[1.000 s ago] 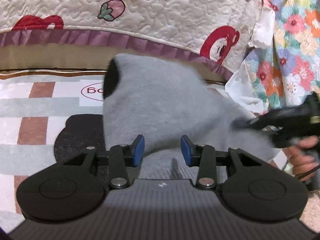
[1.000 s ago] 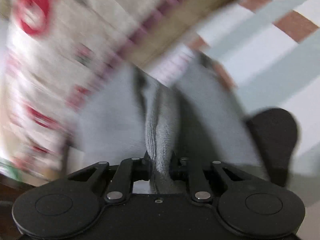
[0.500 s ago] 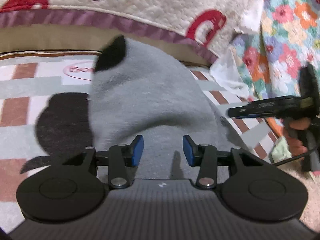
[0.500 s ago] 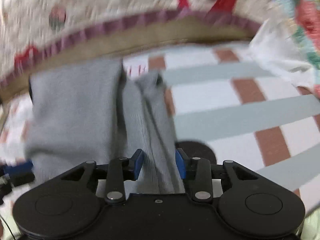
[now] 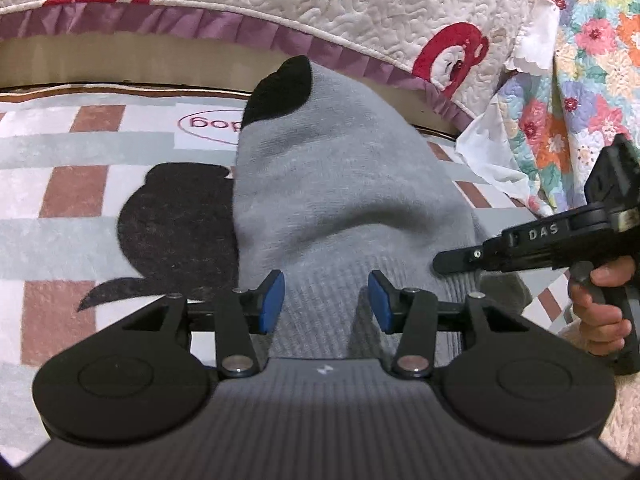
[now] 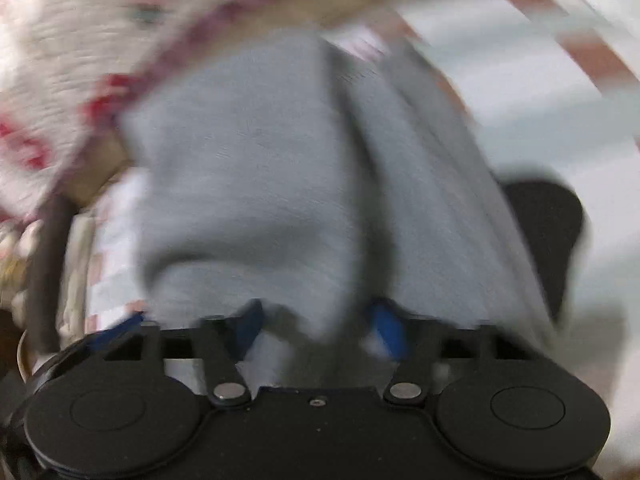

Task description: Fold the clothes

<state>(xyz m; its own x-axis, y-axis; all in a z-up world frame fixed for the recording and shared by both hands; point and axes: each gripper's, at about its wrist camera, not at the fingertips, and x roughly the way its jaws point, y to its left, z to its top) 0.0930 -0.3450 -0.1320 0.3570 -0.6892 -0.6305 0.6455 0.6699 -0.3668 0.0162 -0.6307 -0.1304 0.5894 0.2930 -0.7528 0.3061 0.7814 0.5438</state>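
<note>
On the striped rug (image 5: 80, 184), beside the quilted bed cover (image 5: 360, 4), a gray sweater (image 5: 344, 184) is lying bunched, w/ a soft hump across its middle. Left gripper (image 5: 326, 300) is hovering over the ribbed hem, jaws apart, nothing between them but cloth below. Right gripper (image 6: 316, 320) is sitting at the sweater's other edge, jaws apart too, though its view is blurry. Best approach, I'd say: both should be pinching the hem evenly, lifting together & smoothing that hump flat before folding over.
</note>
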